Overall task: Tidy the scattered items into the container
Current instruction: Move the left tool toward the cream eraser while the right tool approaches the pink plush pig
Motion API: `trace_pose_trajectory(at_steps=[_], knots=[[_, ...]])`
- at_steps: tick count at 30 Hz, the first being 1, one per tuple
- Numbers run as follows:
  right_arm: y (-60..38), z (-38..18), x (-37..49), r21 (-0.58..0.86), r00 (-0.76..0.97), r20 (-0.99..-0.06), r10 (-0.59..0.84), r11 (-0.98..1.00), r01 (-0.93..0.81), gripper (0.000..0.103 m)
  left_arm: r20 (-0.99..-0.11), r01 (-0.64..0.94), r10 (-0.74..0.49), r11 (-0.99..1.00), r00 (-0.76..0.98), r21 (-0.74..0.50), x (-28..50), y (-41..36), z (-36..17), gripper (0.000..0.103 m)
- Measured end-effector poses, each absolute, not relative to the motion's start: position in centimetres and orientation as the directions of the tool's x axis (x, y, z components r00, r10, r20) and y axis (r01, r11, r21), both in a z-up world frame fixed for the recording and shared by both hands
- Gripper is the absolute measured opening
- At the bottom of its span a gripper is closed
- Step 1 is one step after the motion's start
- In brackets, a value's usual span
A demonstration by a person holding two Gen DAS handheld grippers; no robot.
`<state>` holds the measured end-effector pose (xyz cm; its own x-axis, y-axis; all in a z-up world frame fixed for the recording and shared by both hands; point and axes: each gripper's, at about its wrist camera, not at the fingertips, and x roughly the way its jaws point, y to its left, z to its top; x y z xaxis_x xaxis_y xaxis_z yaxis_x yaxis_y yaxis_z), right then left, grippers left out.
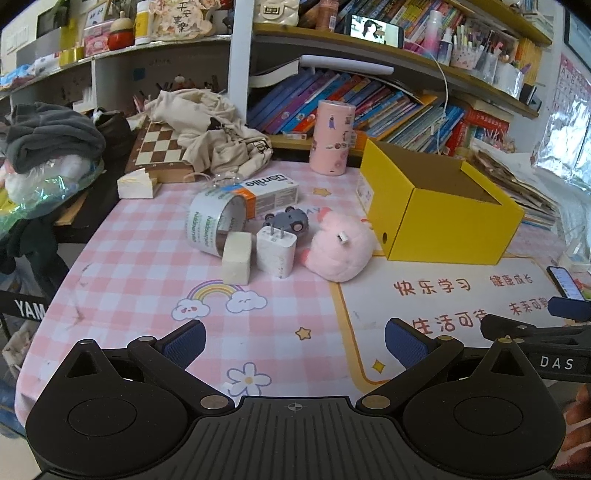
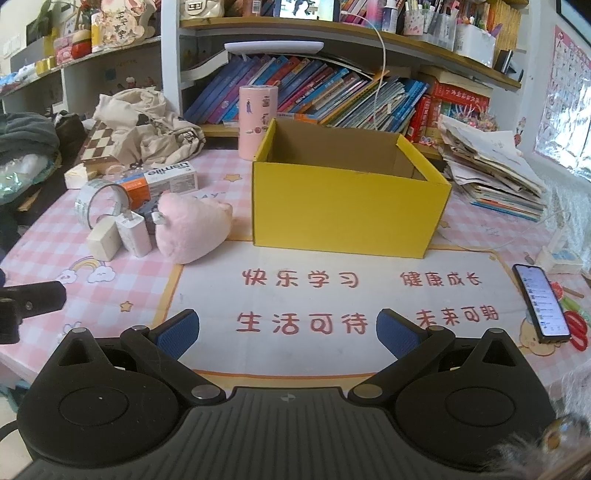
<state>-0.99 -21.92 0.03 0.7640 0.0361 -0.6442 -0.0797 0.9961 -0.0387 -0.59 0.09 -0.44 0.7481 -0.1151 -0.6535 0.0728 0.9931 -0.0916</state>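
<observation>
Soft daylight comes from the window (image 2: 569, 122) at the right, which is washed out with glare. The worktop (image 1: 147, 258) is evenly lit, and the box (image 2: 347, 210) and plush (image 1: 340, 251) throw only faint shadows. Fisheye distortion bends the shelves (image 2: 369, 33) and darkens the corners. The centre is sharp; the edges are soft, and a blurred shape fills the right view's lower right corner.

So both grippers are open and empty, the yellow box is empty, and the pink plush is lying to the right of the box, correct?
Not quite. The pink plush lies to the left of the yellow box, beside the white charger, as the right wrist view shows. The rest holds: the left gripper and right gripper are open and empty, and the visible part of the box holds nothing.
</observation>
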Motion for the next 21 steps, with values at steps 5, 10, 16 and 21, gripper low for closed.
trace_pose_trajectory(at_steps=[5,10,16,21], knots=[[-21.5,0.2,-1.1,-0.040,0.766,-0.641,0.051,0.994,-0.099,0.103,-0.652,0.080,-0.114,0.993,0.749,-0.082,-0.7,0.0,-0.4,0.103],[-21.2,0.3,-0.9,-0.044,0.763,-0.644,0.045,0.994,-0.096,0.103,-0.648,0.084,-0.107,0.994,0.754,-0.066,-0.9,0.2,-0.3,0.103],[-20.3,0.4,-0.7,-0.046,0.762,-0.645,0.061,0.992,-0.119,0.103,-0.639,0.071,-0.093,0.996,0.764,-0.060,-1.2,0.9,-0.1,0.103],[-19.8,0.5,-0.7,-0.048,0.763,-0.643,0.071,0.990,-0.132,0.103,-0.630,0.080,-0.106,0.994,0.769,-0.070,-1.3,1.1,0.0,0.103]])
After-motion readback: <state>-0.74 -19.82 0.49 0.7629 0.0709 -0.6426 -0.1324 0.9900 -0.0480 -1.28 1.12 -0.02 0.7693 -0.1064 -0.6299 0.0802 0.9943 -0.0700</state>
